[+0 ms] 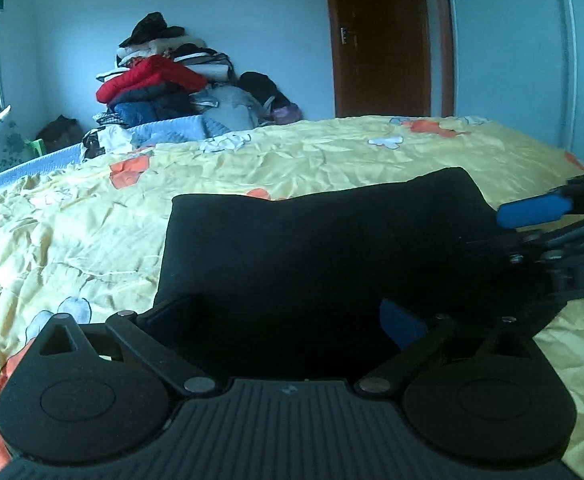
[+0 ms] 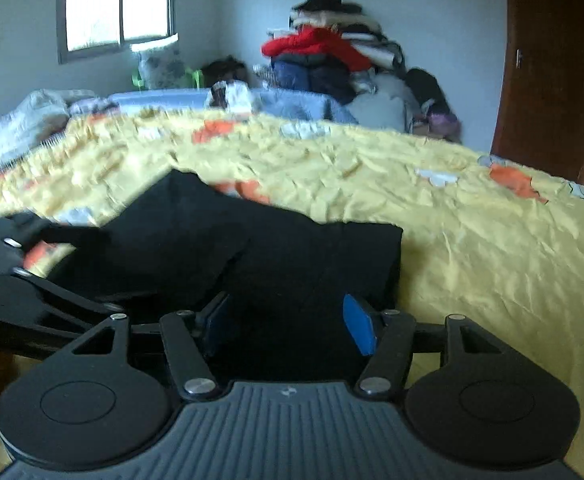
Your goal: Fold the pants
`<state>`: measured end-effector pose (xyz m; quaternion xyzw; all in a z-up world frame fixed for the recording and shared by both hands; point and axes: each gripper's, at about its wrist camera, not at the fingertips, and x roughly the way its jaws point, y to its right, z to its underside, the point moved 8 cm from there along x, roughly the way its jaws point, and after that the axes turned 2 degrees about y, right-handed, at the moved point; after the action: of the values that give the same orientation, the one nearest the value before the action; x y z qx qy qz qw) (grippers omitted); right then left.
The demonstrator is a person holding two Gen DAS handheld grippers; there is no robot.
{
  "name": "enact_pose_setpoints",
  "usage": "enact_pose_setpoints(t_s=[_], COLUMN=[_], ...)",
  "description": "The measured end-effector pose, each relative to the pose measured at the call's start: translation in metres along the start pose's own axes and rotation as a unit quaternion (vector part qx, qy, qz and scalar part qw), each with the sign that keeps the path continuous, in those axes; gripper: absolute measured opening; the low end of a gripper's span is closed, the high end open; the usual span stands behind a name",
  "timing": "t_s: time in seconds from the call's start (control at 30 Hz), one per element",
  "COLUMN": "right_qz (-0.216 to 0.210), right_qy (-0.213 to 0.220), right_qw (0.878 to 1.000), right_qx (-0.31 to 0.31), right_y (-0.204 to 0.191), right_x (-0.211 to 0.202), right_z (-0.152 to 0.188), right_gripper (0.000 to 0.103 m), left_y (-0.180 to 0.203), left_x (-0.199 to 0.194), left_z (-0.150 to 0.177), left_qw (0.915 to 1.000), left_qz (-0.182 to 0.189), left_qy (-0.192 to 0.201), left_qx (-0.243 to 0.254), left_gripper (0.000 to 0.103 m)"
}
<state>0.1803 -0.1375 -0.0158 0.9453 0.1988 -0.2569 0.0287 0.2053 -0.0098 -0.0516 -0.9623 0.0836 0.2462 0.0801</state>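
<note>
I can read no text, label, brand or number in either view. My only candidate is a small pale mark on the ribbed grey housing [image 1: 288, 390] at 6 o'clock in each wrist view, and it is too small to make out.

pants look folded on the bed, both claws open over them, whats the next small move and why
Probably lift both claws clear. The black pants lie as a compact folded bundle on the yellow bedspread, and the left claw and right claw stand open at the near edge, gripping nothing. One far corner looks uneven in the right wrist view, so a light tidy there might follow.
</note>
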Motion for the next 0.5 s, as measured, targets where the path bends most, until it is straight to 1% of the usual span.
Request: enact_pose_setpoints(t_s=[0.07,0.17,0.23,0.33,0.37,0.43,0.5], right_qz=[-0.014,0.002,0.004,0.015,0.02,0.02,0.024], right_qy=[0.0,-0.024,-0.016,-0.021,-0.021,-0.017,-0.009], right_qw=[1.0,1.0,1.0,1.0,1.0,0.999,0.999], right_qx=[0.002,-0.012,0.0,0.006,0.012,0.023,0.031], right_y=[-0.011,-0.015,-0.014,-0.015,-0.016,-0.019,-0.023], right_x=[-0.003,0.01,0.011,0.011,0.009,0.002,-0.008], right_z=[0.002,0.014,0.014,0.012,0.011,0.011,0.011], right_gripper=[0.061,0.061,0.063,0.064,0.066,0.079,0.086], left_y=[-0.001,0.001,0.002,0.0,0.0,-0.001,-0.002], left_x=[0.001,0.0,-0.001,0.001,0.0,-0.004,-0.01], left_z=[0.0,0.0,0.001,0.001,0.001,0.001,0.003], left_qw=[1.0,1.0,1.0,0.9998,0.9998,0.9998,0.9996], left_qz=[-0.002,-0.003,-0.001,0.006,0.007,0.002,-0.007], left_qy=[-0.001,-0.005,-0.007,-0.01,-0.01,-0.009,-0.007], left_qx=[-0.001,0.0,-0.004,-0.014,-0.015,-0.018,-0.026], left_gripper=[0.103,0.103,0.103,0.103,0.103,0.103,0.103])
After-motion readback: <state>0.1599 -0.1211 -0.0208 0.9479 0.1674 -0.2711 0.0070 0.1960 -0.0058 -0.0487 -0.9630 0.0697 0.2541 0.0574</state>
